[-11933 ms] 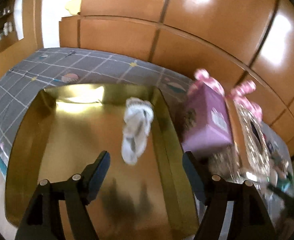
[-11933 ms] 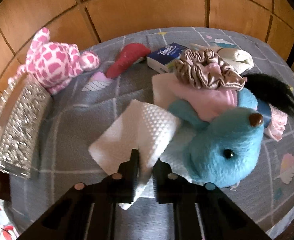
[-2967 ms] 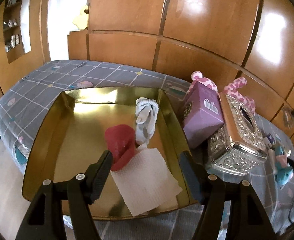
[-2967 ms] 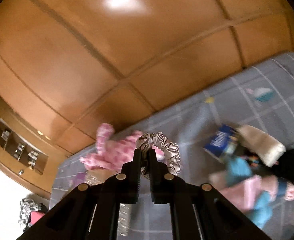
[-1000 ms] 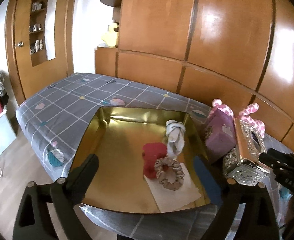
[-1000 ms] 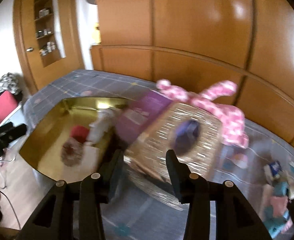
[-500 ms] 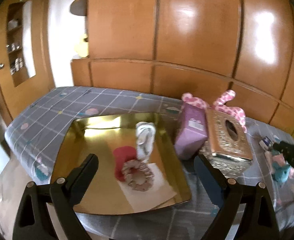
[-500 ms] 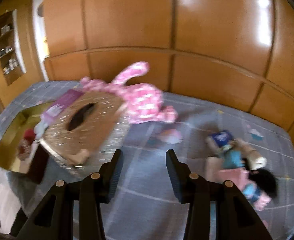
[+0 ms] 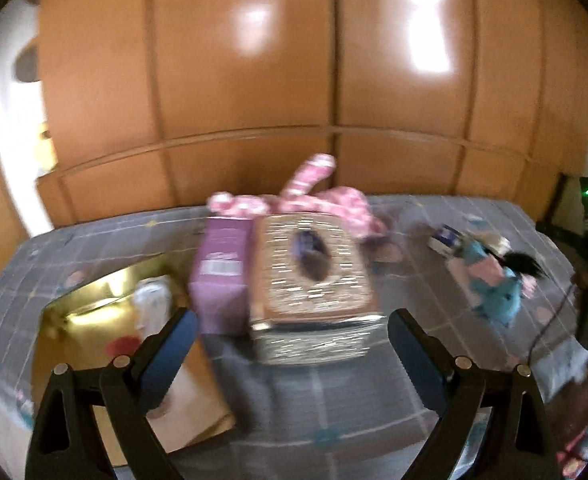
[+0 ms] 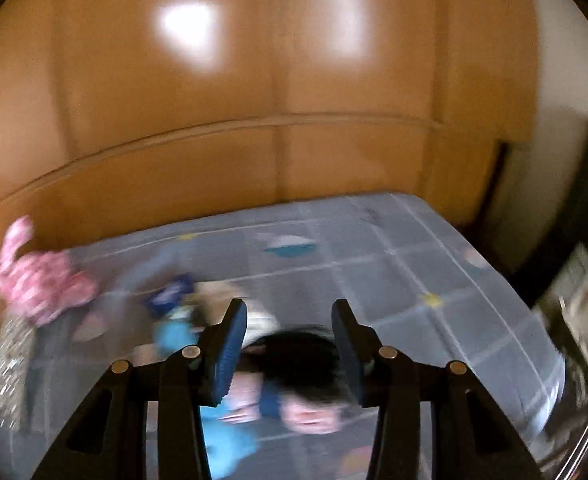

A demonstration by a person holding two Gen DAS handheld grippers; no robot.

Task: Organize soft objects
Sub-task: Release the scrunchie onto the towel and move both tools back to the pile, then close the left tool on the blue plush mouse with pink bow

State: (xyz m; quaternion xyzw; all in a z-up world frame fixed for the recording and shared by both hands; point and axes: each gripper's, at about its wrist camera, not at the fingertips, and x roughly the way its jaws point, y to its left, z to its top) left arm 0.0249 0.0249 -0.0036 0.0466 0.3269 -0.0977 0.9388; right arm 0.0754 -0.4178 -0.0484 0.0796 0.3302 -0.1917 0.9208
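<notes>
The right gripper (image 10: 290, 344) has its jaws partly apart, and nothing is pinched between them. Under it, on the grey checked bed cover (image 10: 394, 264), lies a heap of soft things: a blue plush toy (image 10: 230, 444), a tuft of black hair (image 10: 298, 354) and a small blue packet (image 10: 170, 294) (its writing is too blurry to read). The jaws hang over the heap without touching it.

The left gripper (image 9: 290, 340) is wide open and empty too. Just past it sits a shiny, sparkly tissue box (image 9: 314, 280), with a purple box (image 9: 222, 272) touching its left side. That one has a white label, but the words are too smeared to read. Behind both lies a pink spotted plush (image 9: 314, 196), close to the wooden wall panels (image 9: 246, 60).

To the left is the gold tray (image 9: 90, 308), with a rolled white sock (image 9: 152, 300) and a red thing (image 9: 122, 346) inside. The heap of soft things lies far to the right, near the bed's right edge. Between the sparkly box and the heap the cover is bare.
</notes>
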